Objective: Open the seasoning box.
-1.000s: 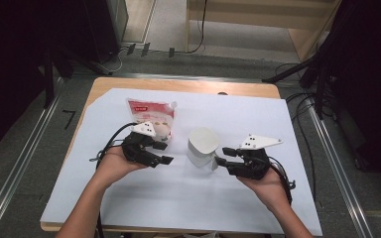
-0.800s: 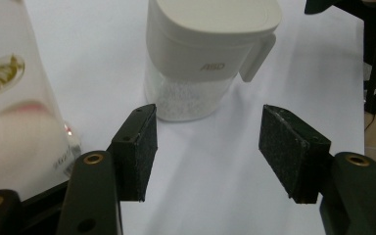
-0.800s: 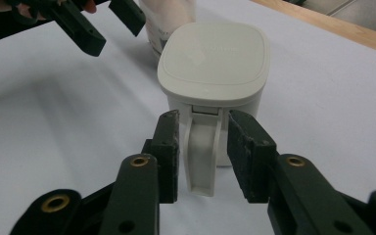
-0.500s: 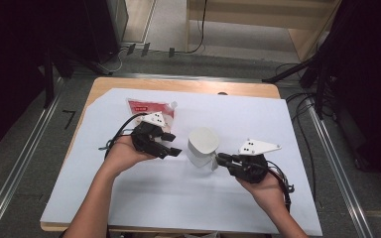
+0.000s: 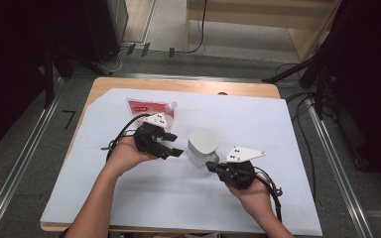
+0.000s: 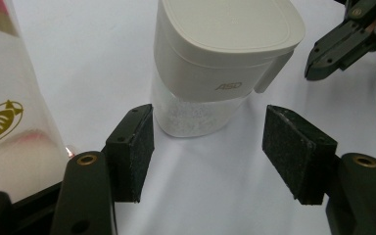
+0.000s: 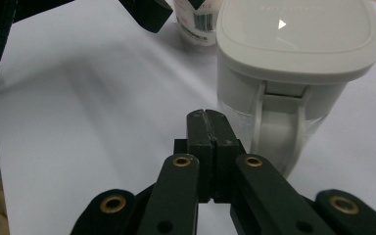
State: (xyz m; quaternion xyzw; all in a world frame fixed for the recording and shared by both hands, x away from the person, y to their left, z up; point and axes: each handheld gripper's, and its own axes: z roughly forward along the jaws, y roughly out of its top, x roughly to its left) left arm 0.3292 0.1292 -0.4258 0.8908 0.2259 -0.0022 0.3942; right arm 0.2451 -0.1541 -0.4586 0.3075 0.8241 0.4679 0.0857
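Observation:
A white container with a rounded lid stands on the white sheet; its clear lower part holds white grains. My left gripper points at it from the left, open, its pads just short of the container's base. From the near right my right gripper is shut, its tips just short of the container's side latch. A red and white pouch lies behind the left hand.
The white sheet covers most of the wooden table. Cables trail from both grippers. Metal floor rails run along either side of the table. The pouch lies close beside the left jaw.
The right hand has drawn back toward the near edge and slightly left. The left gripper has edged right, closer to the container.

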